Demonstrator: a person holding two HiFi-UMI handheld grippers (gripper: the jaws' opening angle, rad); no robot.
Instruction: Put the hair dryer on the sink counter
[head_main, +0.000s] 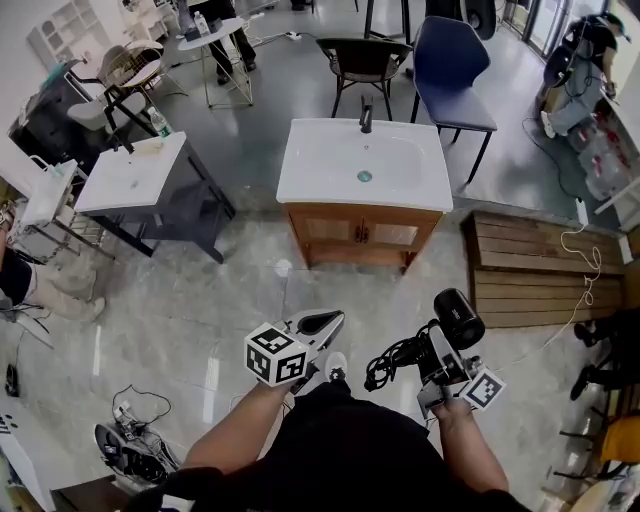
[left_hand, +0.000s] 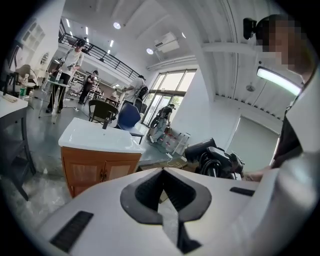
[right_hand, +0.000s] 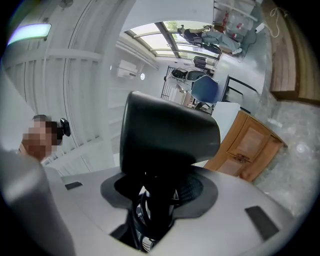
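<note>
A black hair dryer (head_main: 458, 318) with a coiled cord (head_main: 395, 360) is held upright in my right gripper (head_main: 440, 352), low in the head view at the right. In the right gripper view its barrel (right_hand: 167, 135) fills the middle and the handle runs down between the jaws of the right gripper (right_hand: 157, 192), which are shut on it. My left gripper (head_main: 322, 324) hovers beside it, shut and empty, its tips meeting (left_hand: 163, 172). The white sink counter (head_main: 420, 185) on a wooden cabinet stands ahead, well beyond both grippers. It also shows in the left gripper view as the counter (left_hand: 95, 141).
A grey sink unit (head_main: 130, 175) stands at the left. A black chair (head_main: 362, 55) and a blue chair (head_main: 450, 60) are behind the counter. A wooden slatted bench (head_main: 545, 270) lies at the right. Cables (head_main: 130, 450) lie on the floor at lower left. People stand far back.
</note>
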